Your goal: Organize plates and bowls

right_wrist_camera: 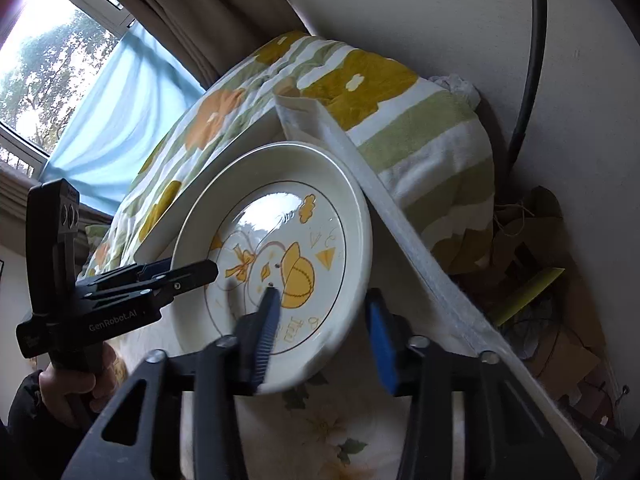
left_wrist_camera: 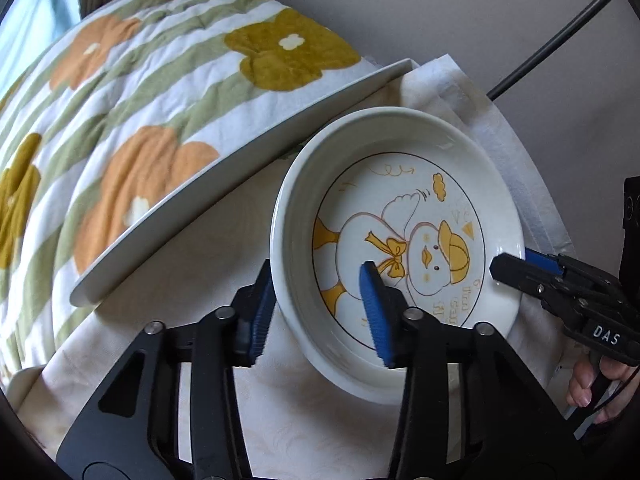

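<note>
A white deep plate (left_wrist_camera: 400,236) with a yellow duck drawing lies on the cloth-covered table; it also shows in the right wrist view (right_wrist_camera: 280,248). My left gripper (left_wrist_camera: 316,312) is open, its jaws straddling the plate's near rim, one finger outside and one inside. My right gripper (right_wrist_camera: 324,336) is open and straddles the opposite rim in the same way; it shows in the left wrist view (left_wrist_camera: 516,264). Neither jaw is closed on the rim. A large white plate (left_wrist_camera: 240,184) leans tilted against a flowered quilt behind.
The flowered quilt (left_wrist_camera: 140,92) fills the left and back. A folded white cloth (left_wrist_camera: 460,92) lies behind the duck plate. A black cable (right_wrist_camera: 528,60) runs down the wall. Brown paper clutter (right_wrist_camera: 540,248) sits right of the table edge (right_wrist_camera: 460,300). A window (right_wrist_camera: 40,52) stands at the far left.
</note>
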`<state>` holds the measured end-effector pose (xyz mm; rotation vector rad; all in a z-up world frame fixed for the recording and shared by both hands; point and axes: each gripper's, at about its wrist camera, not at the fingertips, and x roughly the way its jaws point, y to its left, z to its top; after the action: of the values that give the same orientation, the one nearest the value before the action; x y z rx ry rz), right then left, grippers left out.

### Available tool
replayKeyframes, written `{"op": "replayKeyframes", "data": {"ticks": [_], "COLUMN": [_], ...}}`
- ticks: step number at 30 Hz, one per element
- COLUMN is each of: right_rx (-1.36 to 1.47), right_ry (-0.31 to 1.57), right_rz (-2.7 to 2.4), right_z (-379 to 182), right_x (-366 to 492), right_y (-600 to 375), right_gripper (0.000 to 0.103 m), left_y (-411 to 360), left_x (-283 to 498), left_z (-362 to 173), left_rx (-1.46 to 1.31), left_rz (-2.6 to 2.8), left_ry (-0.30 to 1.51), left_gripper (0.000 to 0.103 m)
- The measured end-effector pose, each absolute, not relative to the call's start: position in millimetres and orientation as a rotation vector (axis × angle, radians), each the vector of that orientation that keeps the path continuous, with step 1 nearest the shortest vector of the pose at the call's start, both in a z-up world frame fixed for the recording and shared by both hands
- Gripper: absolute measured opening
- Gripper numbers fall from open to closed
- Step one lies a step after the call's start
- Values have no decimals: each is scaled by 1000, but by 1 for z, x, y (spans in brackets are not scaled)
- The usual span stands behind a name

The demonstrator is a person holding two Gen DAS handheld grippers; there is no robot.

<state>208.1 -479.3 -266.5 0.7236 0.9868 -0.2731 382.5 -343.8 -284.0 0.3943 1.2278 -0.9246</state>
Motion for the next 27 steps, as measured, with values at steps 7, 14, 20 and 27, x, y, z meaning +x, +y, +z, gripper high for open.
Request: {"op": "replayKeyframes", "data": {"ticks": [7,14,20,27], "right_rx": [711,727,702,625], "right_ry": [972,976,971,939], "right_rz": [-331,-295,-278,-231], "right_z": [-274,-276,-267,-238], "right_x": [212,212,211,207], "right_y": [-485,-491,-488,-483], "right_gripper": [19,19,19,19], "left_y": [-344,-345,-341,-326], "left_x": [385,382,373,354], "left_z": [-283,-277,-253,-214], "left_rx": [404,418,404,366], "left_rz": [-913,-898,-886,-839], "left_ry": [1208,1189,1143,1067], "left_gripper": [28,28,28,28]}}
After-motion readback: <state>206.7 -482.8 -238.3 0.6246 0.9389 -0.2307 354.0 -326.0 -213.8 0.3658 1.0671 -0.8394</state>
